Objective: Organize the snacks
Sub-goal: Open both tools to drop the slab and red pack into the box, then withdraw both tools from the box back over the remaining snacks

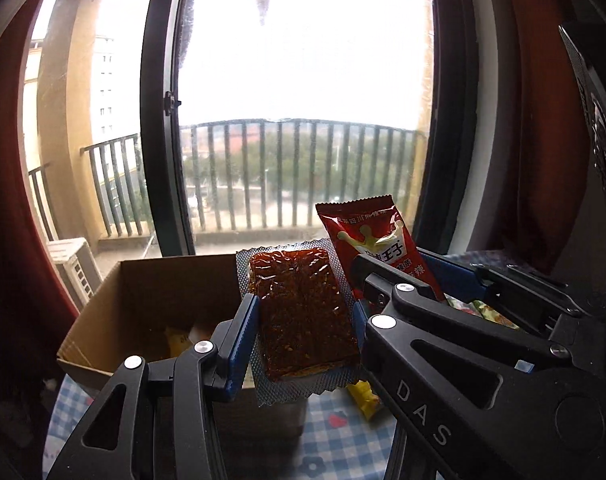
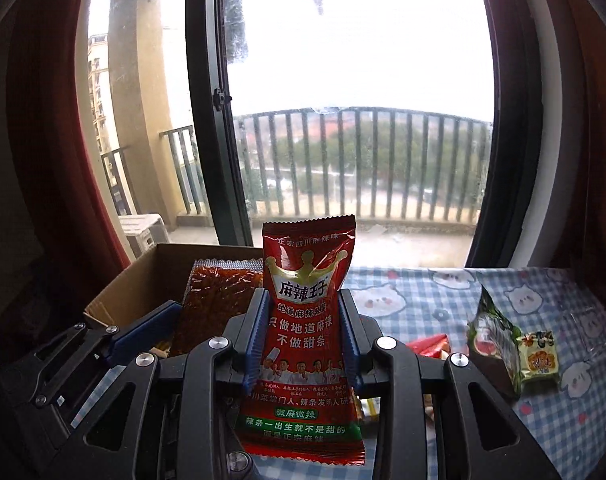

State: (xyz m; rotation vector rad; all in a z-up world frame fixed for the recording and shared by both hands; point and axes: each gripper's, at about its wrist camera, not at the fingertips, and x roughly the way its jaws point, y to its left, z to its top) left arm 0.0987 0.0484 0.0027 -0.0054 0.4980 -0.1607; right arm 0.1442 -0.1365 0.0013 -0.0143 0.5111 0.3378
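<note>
My left gripper (image 1: 305, 312) is shut on a clear packet of reddish-brown spicy strips (image 1: 303, 312), held upright above the near right corner of an open cardboard box (image 1: 143, 300). My right gripper (image 2: 305, 340) is shut on a red spicy-strip snack packet (image 2: 307, 320) with white Chinese lettering, held upright just right of the left gripper. The red packet also shows in the left wrist view (image 1: 379, 244), and the clear packet in the right wrist view (image 2: 215, 300). The box (image 2: 143, 280) stands at the left. Yellow packets (image 1: 175, 340) lie inside it.
The table has a blue checked cloth (image 2: 443, 300) with cartoon animals. A green-and-dark snack bag (image 2: 495, 340) and a small yellow packet (image 2: 539, 356) lie at the right, a red packet (image 2: 427, 346) nearer. A yellow packet (image 1: 365, 398) lies beside the box. A window and red curtains stand behind.
</note>
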